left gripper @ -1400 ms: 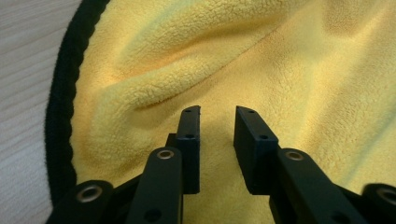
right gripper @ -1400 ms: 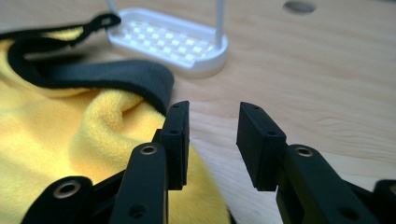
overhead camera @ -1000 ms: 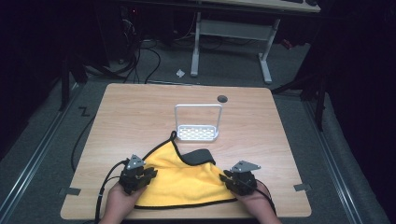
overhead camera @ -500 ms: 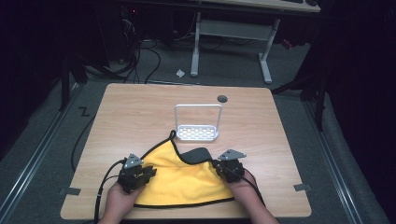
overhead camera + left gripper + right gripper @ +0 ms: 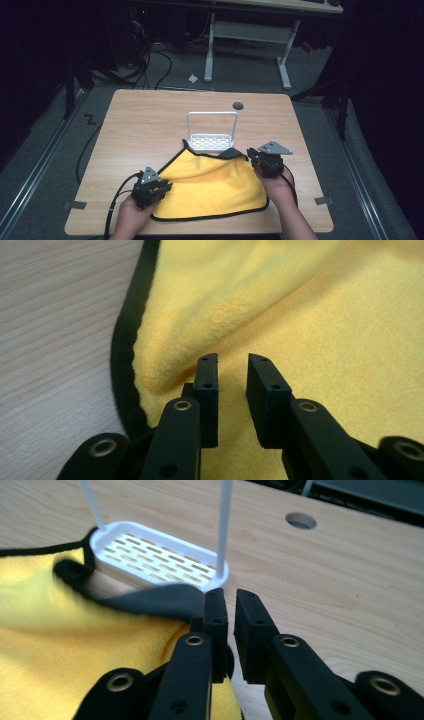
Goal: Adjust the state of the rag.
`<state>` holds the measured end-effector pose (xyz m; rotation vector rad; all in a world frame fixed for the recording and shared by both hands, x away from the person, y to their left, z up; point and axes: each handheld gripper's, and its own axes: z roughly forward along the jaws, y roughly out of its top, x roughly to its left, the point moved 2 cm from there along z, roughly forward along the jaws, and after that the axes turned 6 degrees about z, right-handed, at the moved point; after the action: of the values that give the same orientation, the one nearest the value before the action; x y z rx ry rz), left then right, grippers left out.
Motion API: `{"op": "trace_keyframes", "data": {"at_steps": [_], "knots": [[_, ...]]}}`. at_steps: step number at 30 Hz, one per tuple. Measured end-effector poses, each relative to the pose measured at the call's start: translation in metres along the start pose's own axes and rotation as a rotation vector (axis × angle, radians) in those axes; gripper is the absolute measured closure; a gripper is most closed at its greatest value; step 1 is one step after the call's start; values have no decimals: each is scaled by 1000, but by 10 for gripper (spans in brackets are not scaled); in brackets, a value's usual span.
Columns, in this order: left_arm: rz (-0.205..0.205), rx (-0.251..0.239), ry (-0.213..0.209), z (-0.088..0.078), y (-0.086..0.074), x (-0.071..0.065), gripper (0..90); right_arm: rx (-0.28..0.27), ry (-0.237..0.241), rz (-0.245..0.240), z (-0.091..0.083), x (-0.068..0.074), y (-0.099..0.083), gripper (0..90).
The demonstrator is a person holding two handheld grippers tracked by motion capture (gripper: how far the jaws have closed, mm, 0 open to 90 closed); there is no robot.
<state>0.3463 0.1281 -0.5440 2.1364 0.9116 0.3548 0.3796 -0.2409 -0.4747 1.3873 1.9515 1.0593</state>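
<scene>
1. Subject: a yellow microfibre cloth (image 5: 215,187) with black edging lies on the near half of the wooden table (image 5: 150,120). Its far edge touches the white perforated rack (image 5: 211,142).
2. Change: my right gripper (image 5: 256,155) has left the cloth's near right corner and now sits farther forward, just beside the rack. The grey turned-over flap (image 5: 231,152) has gone with it and now lies farther right than a second ago.
3. Right gripper view: my right gripper (image 5: 227,594) has just been opening. A narrow gap stands between the jaws, bare wood shows through it, and nothing is between them. The flap (image 5: 155,602) rests against the outer side of one jaw.
4. Left gripper (image 5: 162,186): it stays at the cloth's near left edge. In its own view the left gripper (image 5: 232,360) has its jaws slightly parted over the pile and pinches nothing. A raised fold lies beside one tip.
5. Reading: I judge the flap released after a pull outward. It is still grey side up, so the spreading is unfinished.
</scene>
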Motion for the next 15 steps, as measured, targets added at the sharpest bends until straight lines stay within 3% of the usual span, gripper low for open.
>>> {"op": "trace_keyframes", "data": {"at_steps": [4,7,9,10,11,13,15], "knots": [[-42,2,28,-4,-2,10,752,32,0,-5,1,-5,-13,809],[-62,-20,-7,-9,1,4,733,67,-3,10,3,-10,-28,779],[-2,-36,-42,-9,9,-16,708,127,-12,29,9,-15,-51,764],[-2,-36,-42,-9,9,-16,703,127,-12,29,9,-15,-51,764],[13,-35,-62,-7,11,-23,699,166,16,39,9,-15,-61,790],[44,-16,-89,1,14,-33,695,180,31,25,9,-11,-64,818],[77,31,-86,13,13,-39,694,180,71,-19,1,6,-68,871]]}}
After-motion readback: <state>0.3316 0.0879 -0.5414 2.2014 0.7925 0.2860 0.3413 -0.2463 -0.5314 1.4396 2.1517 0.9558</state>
